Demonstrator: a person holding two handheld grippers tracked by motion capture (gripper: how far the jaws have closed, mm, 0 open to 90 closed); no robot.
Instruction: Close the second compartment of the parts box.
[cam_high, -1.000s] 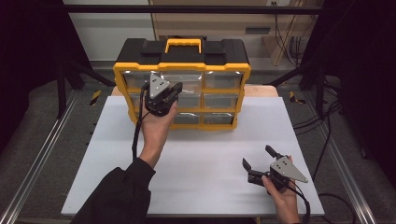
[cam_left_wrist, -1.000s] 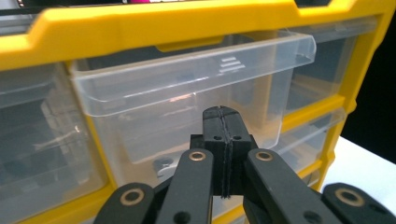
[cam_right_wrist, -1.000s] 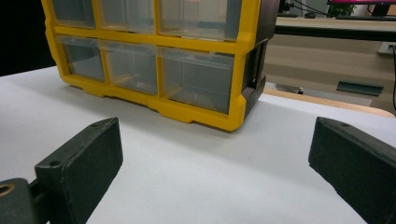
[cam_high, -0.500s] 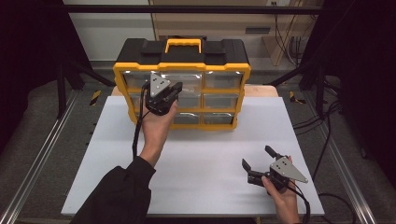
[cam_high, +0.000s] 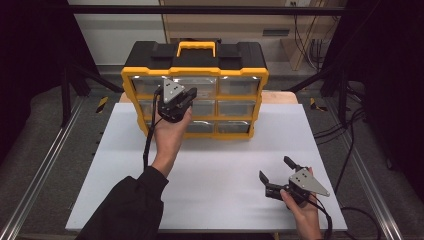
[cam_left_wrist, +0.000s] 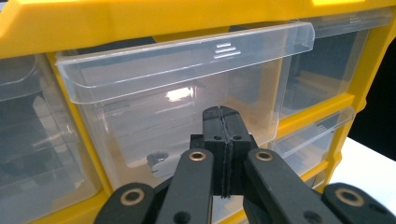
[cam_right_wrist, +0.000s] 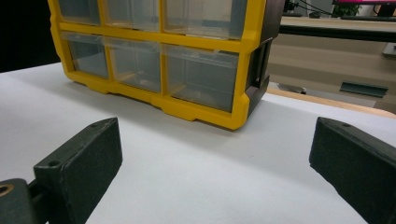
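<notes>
A yellow and black drawer cabinet with clear drawers stands at the back of the white table. My left gripper is held up against its middle row, shut with nothing between the jaws. In the left gripper view the closed fingertips sit just in front of a clear drawer, below its handle lip. A small metal part lies inside that drawer. My right gripper rests low at the table's front right, open and holding nothing, and faces the cabinet across bare table.
The white table top spreads between the cabinet and the front edge. Metal rails run along both sides of the table. Cables hang off to the right. A black carry handle with a yellow grip tops the cabinet.
The left gripper has edged slightly closer to the drawers. The right gripper has stayed where it was.
</notes>
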